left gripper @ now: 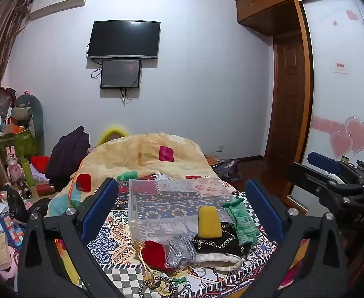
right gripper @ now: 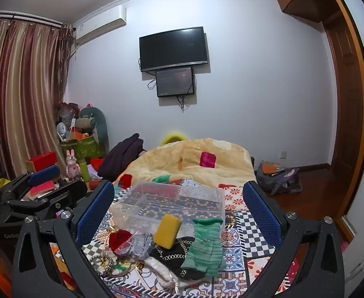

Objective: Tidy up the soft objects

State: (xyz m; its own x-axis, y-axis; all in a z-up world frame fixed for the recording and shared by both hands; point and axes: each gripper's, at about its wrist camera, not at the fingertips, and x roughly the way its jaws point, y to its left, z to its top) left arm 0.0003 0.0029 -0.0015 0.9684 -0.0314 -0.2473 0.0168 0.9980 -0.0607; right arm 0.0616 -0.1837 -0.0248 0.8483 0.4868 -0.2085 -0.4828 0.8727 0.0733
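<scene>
Bed (left gripper: 122, 226), patterned cover: clear plastic box (left gripper: 174, 203), nothing visible inside. In a pile just in front of it: yellow sponge (left gripper: 208, 221) resting on black cloth (left gripper: 221, 242); green cloth (left gripper: 242, 221); red pouch (left gripper: 154, 250); silver pouch (left gripper: 180, 249); white pouch (left gripper: 219, 259). Left gripper (left gripper: 182, 211): spread wide, holding nothing. Right gripper (right gripper: 179, 213): spread wide, holding nothing.

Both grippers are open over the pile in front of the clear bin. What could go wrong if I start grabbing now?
1. The yellow sponge leans on the black chained pouch; pulling the pouch first would likely topple it.
2. The silver pouch overlaps the red one, so the fingers may pinch both.
3. The clear bin looks light; a push from the left gripper or right gripper could slide it on the bedspread.
</scene>
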